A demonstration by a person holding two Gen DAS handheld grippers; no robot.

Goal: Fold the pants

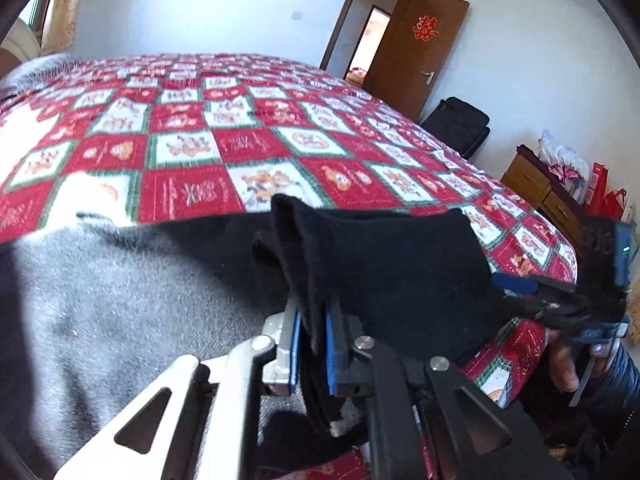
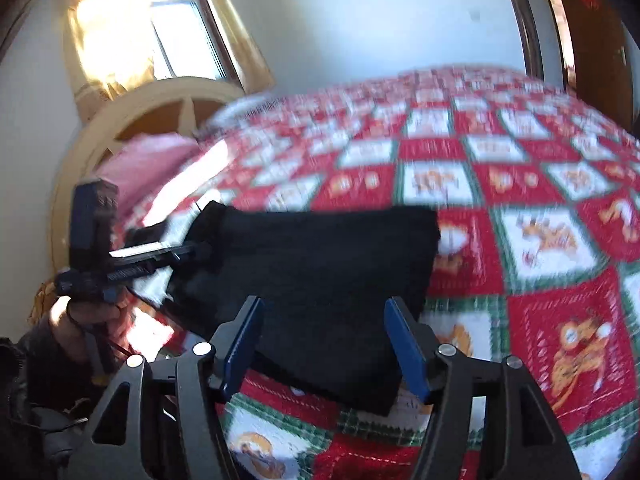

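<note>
The dark pants (image 1: 380, 272) lie on a red and white checked bedspread (image 1: 240, 140), with a grey, sunlit stretch of them at the left (image 1: 100, 300). My left gripper (image 1: 314, 320) is shut on a raised fold of the black cloth, which passes between its blue pads (image 1: 331, 344). In the right wrist view the black cloth (image 2: 320, 256) lies flat on the bedspread (image 2: 520, 184). My right gripper (image 2: 325, 312) stands open over it; its blue pads (image 2: 404, 348) are wide apart and not pressing. Each gripper shows in the other's view: the right one (image 1: 520, 296) and the left one (image 2: 188, 254), both in a person's hand.
A brown door (image 1: 416, 52) stands open at the far side. A black bag (image 1: 460, 124) and a wooden cabinet (image 1: 536, 188) with red bags line the right wall. A cream headboard (image 2: 132, 112), a pink pillow (image 2: 160, 156) and a sunlit window (image 2: 176, 32) are at the bed's head.
</note>
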